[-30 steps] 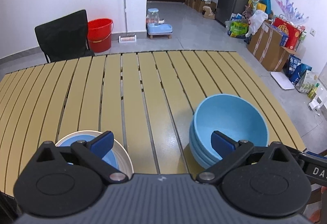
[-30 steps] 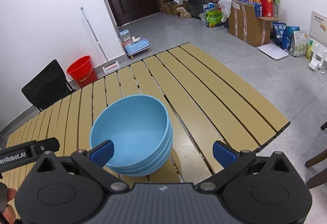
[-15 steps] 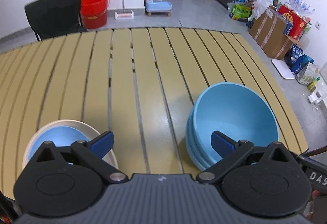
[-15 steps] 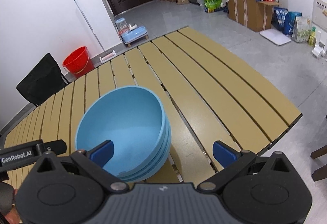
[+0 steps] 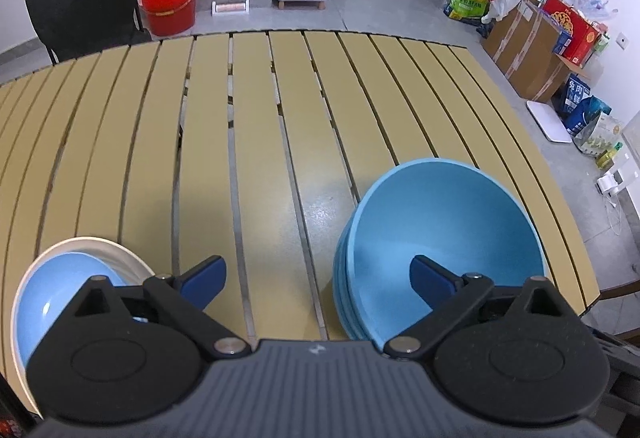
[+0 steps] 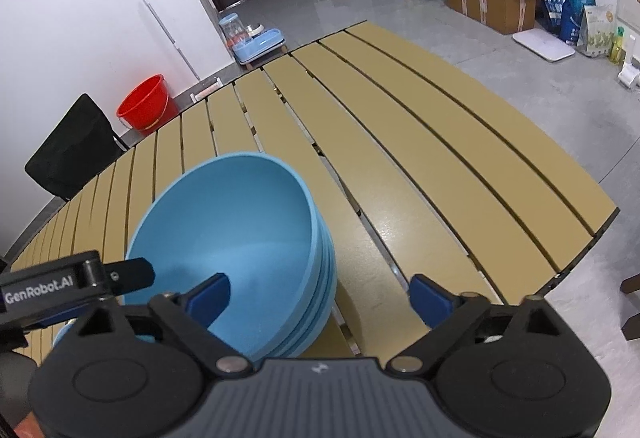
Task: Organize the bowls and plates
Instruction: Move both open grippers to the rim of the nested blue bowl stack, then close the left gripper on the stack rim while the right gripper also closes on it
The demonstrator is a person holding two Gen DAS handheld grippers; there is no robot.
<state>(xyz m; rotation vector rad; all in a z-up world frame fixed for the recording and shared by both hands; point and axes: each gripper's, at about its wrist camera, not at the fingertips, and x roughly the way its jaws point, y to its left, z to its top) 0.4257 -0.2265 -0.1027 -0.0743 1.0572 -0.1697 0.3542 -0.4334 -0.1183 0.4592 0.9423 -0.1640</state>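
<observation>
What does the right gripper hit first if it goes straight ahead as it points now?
Probably the slatted table. The open right gripper straddles the near right rim of the blue bowl stack, whose wall its left finger might clip first; depth unclear.

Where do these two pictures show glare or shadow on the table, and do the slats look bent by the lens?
Left wrist view: a pale glare patch lies on the table just left of the stacked blue bowls, with soft shadow near the left gripper; the slats fan out in curves. Right wrist view: a fainter sheen beside the bowls, the slats bow strongly, and the corners go dark.
</observation>
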